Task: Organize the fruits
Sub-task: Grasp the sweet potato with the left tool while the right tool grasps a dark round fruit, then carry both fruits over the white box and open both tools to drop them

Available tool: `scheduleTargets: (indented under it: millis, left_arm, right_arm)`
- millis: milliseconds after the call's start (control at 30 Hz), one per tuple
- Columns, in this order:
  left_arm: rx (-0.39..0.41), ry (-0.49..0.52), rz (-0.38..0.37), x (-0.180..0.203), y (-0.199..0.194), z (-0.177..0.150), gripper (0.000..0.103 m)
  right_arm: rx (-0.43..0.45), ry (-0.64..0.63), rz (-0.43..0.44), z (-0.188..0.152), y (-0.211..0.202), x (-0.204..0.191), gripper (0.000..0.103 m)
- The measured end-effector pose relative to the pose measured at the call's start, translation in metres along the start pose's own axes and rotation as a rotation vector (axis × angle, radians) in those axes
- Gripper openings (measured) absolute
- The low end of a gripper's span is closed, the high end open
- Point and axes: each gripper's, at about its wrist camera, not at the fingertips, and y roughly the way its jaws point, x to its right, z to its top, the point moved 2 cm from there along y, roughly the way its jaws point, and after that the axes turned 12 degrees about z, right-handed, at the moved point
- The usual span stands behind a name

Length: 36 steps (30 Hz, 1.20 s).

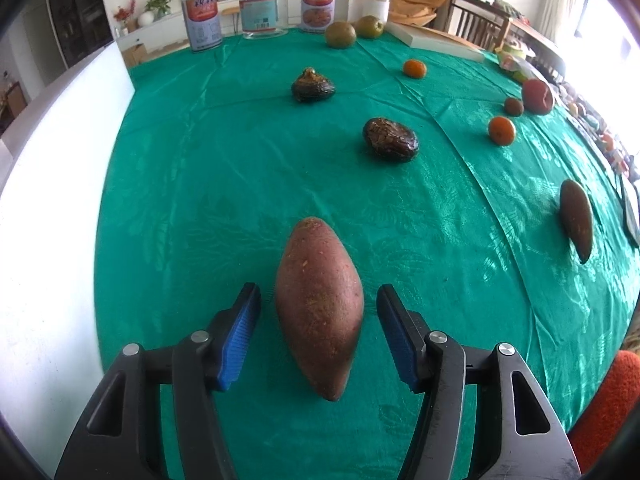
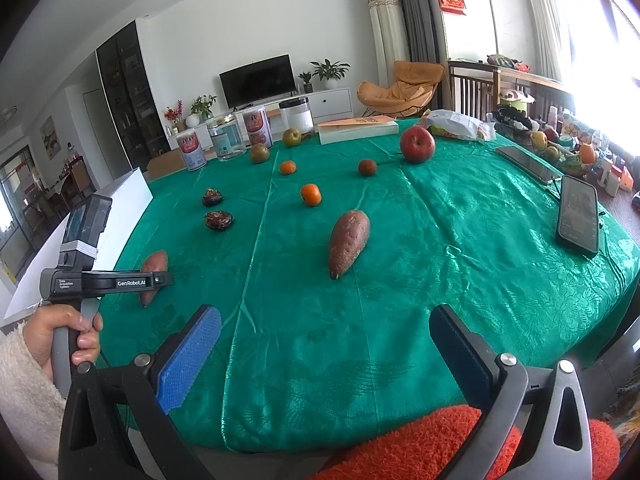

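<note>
A reddish sweet potato [image 1: 320, 308] lies on the green tablecloth between the fingers of my left gripper [image 1: 319, 300], which is open and not touching it. It shows partly hidden behind the left gripper body in the right wrist view [image 2: 154, 268]. A second sweet potato [image 2: 349, 240] [image 1: 576, 220] lies mid-table. My right gripper [image 2: 326, 332] is open and empty over the table's near edge. Two dark wrinkled fruits [image 1: 390, 139] [image 1: 312, 86], two oranges [image 2: 311, 194] [image 2: 287, 167], a red apple [image 2: 417, 145], a small brown fruit [image 2: 367, 167] and two green-brown pears [image 2: 260, 153] [image 2: 292, 137] lie farther back.
Cans and jars [image 2: 258, 126] and a white box [image 2: 358, 129] stand at the far edge. Two phones [image 2: 578, 214] lie at the right. A white board [image 2: 120, 204] lies along the left edge. An orange fuzzy cushion [image 2: 420, 444] is below the near edge.
</note>
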Motion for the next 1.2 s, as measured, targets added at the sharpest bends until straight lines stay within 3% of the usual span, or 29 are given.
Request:
scheduleTargets:
  millis: [100, 167, 333, 500, 567, 733, 833, 867, 900, 1067, 1200]
  left_arm:
    - [0.006, -0.009, -0.002, -0.003, 0.002, -0.002, 0.06]
    - [0.02, -0.017, -0.021, -0.006, 0.001, -0.001, 0.042]
    - [0.035, -0.076, -0.044, -0.02, -0.003, -0.004, 0.041]
    - [0.057, -0.123, -0.09, -0.033, -0.027, -0.016, 0.041]
    - [0.067, -0.128, -0.103, -0.038, -0.038, -0.021, 0.041]
    - [0.079, -0.138, -0.128, -0.049, -0.061, -0.029, 0.041]
    - [0.089, -0.135, -0.143, -0.051, -0.073, -0.03, 0.041]
    - [0.091, -0.135, -0.149, -0.051, -0.076, -0.031, 0.041]
    - [0.094, -0.135, -0.157, -0.051, -0.079, -0.03, 0.041]
    - [0.122, -0.142, -0.195, -0.057, -0.105, -0.03, 0.041]
    - [0.121, -0.209, -0.282, -0.086, -0.135, -0.028, 0.041]
  right_arm:
    - [-0.065, -0.036, 0.048, 0.007, 0.011, -0.01, 0.103]
    - [-0.116, -0.065, 0.113, 0.017, 0.024, -0.023, 0.103]
    - [-0.297, -0.112, 0.245, 0.062, 0.098, -0.061, 0.103]
    - [-0.405, 0.073, 0.318, 0.094, 0.214, -0.056, 0.102]
    - [-0.416, 0.089, 0.329, 0.103, 0.248, -0.061, 0.084]
    - [-0.459, 0.039, 0.282, 0.111, 0.299, -0.083, 0.08]
    - [-0.502, 0.005, 0.231, 0.108, 0.313, -0.091, 0.068]
    - [-0.507, -0.005, 0.213, 0.109, 0.314, -0.092, 0.051]
    - [-0.512, 0.012, 0.219, 0.109, 0.315, -0.09, 0.046]
    - [-0.473, 0.041, 0.283, 0.111, 0.287, -0.085, 0.045]
    - [-0.446, 0.045, 0.395, 0.117, 0.245, -0.106, 0.045]
